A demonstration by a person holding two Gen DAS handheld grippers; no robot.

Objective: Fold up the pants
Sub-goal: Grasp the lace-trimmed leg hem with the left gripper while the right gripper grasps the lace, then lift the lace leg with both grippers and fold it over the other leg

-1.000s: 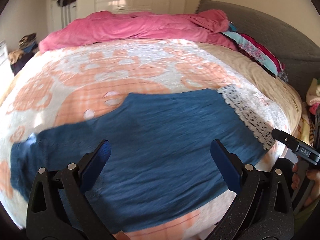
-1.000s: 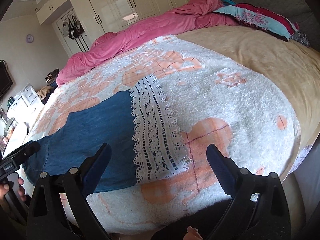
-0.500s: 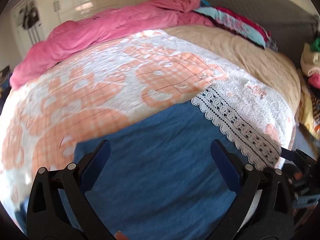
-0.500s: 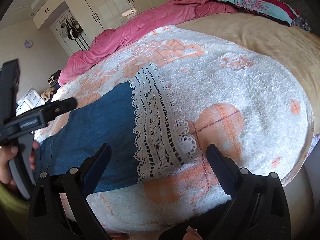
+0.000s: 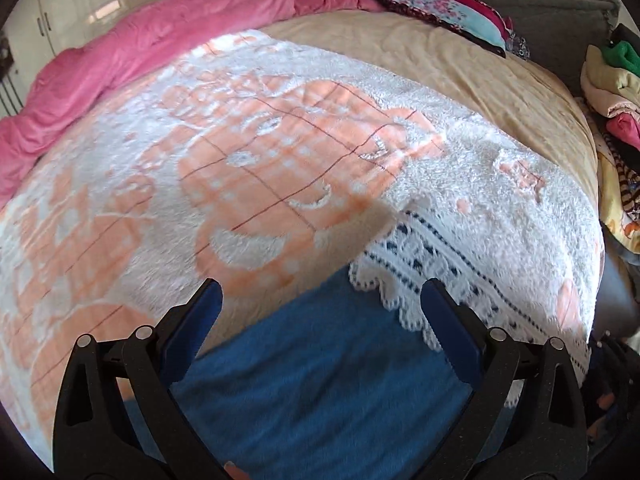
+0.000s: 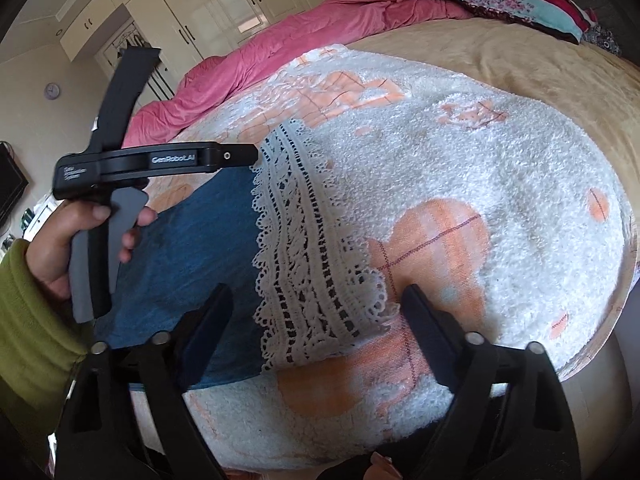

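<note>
Two grippers are in our hands, and both have their fingers spread wide with nothing between them. Our left gripper [image 5: 320, 312] hangs over the far corner of the blue pants [image 5: 328, 380], where the blue cloth meets the white lace hem [image 5: 460, 264]. The lace runs off to the right of its right finger, and the blue cloth fills the space between and below the fingers. Whether the fingers touch the cloth, we cannot tell.

Our right gripper [image 6: 316, 312] is above the near end of the same lace hem [image 6: 316, 260]. The lace lies between its fingers, and the blue part of the pants [image 6: 192, 248] stretches to the left of it. Left of this gripper and further ahead we see our left hand [image 6: 72, 244], in a green sleeve [image 6: 36, 332], holding the handle of the other tool over the blue cloth.

The pants lie flat on a fluffy white and orange blanket [image 6: 500, 184]. Beyond both grippers are a beige sheet [image 5: 480, 76] and a crumpled pink duvet [image 5: 168, 36].
</note>
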